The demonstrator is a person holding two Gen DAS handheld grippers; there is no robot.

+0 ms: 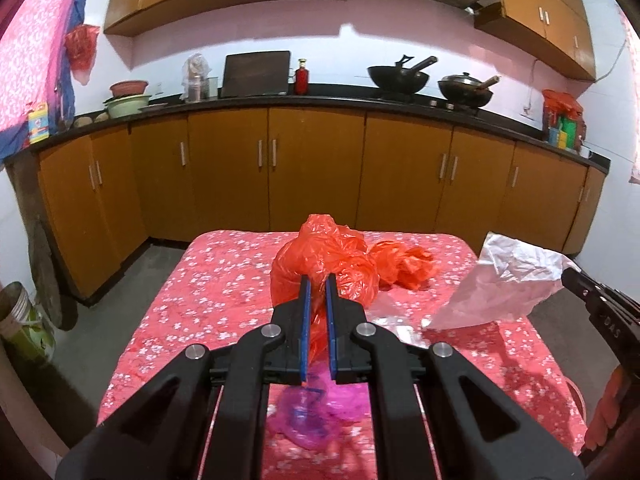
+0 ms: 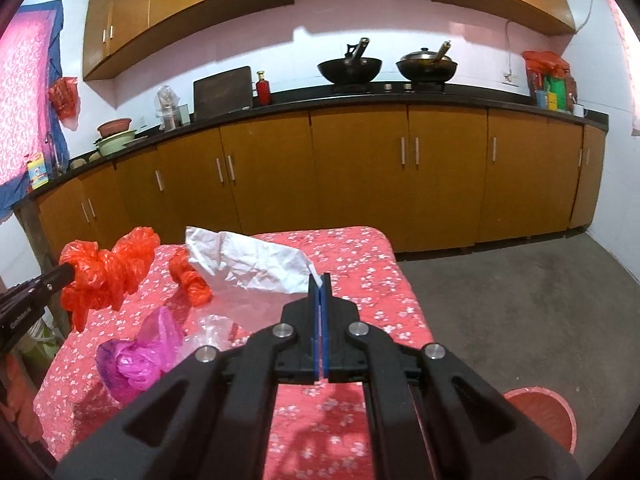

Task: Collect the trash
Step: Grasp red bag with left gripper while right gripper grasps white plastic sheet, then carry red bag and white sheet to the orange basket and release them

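My left gripper (image 1: 318, 280) is shut on an orange plastic bag (image 1: 324, 260) and holds it above the table; the same bag shows in the right wrist view (image 2: 104, 268). My right gripper (image 2: 320, 278) is shut on a crumpled white bag (image 2: 248, 260), lifted off the table, which also shows in the left wrist view (image 1: 504, 284). A second orange bag (image 1: 400, 264) lies on the red flowered tablecloth (image 1: 208, 280). A pink bag (image 2: 140, 356) and a clear plastic wrapper (image 2: 216, 330) lie nearer me.
A red bin (image 2: 548, 416) stands on the floor right of the table. Wooden cabinets (image 1: 316, 172) and a black counter with woks (image 1: 398, 74) run along the far wall. A bucket (image 1: 20, 320) stands on the floor at left.
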